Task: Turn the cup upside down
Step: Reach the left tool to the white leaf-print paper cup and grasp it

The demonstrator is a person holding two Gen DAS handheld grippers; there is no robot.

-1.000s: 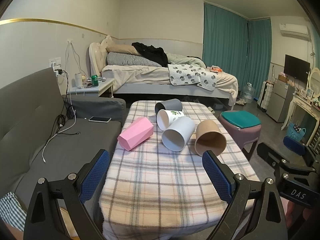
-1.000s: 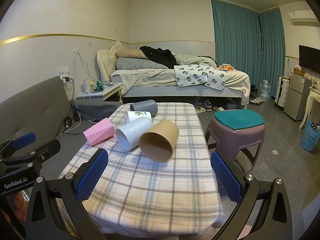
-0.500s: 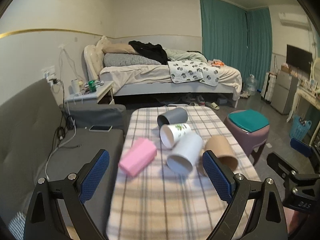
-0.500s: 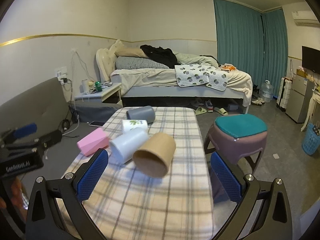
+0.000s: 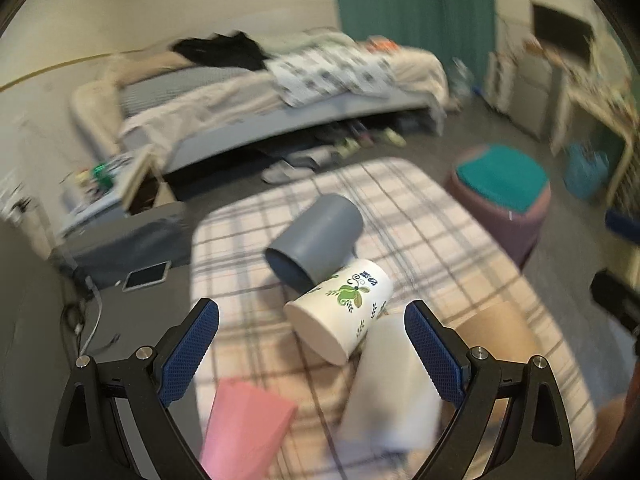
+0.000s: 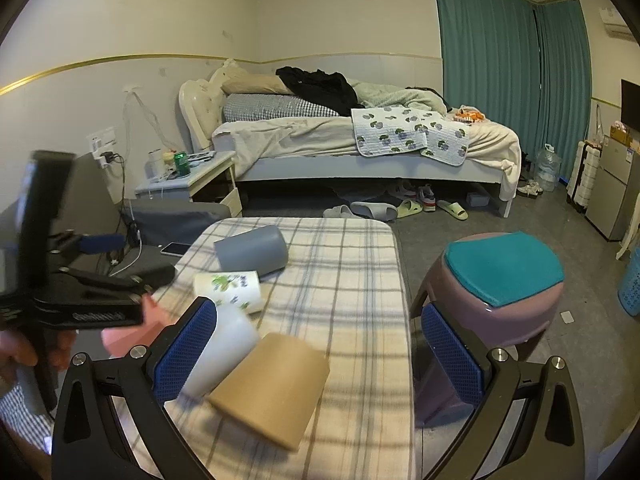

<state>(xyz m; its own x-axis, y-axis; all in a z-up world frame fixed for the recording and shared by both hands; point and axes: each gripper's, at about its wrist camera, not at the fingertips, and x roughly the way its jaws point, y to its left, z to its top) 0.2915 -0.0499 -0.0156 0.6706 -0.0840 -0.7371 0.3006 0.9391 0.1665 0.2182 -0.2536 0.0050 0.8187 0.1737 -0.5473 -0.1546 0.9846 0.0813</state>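
Both grippers, left [image 5: 312,354] and right [image 6: 316,350], gape empty above five cups lying sideways on the plaid table [image 6: 352,264], the leaf-printed cup [image 5: 340,314] central.

no readable text, blurred white lettering on the left tongs [image 6: 100,316] body (illegible)

Right gripper [image 6: 316,350] jaws wide apart, holding nothing, over the plaid table [image 6: 356,280]. Five cups on their sides: brown cup [image 6: 272,388] nearest, white cup [image 6: 224,344] touching its left, pink cup [image 6: 132,332] further left, floral cup [image 6: 228,286], grey cup [image 6: 252,250] behind. Left gripper [image 6: 96,242] at left edge, stool [image 6: 500,280] right
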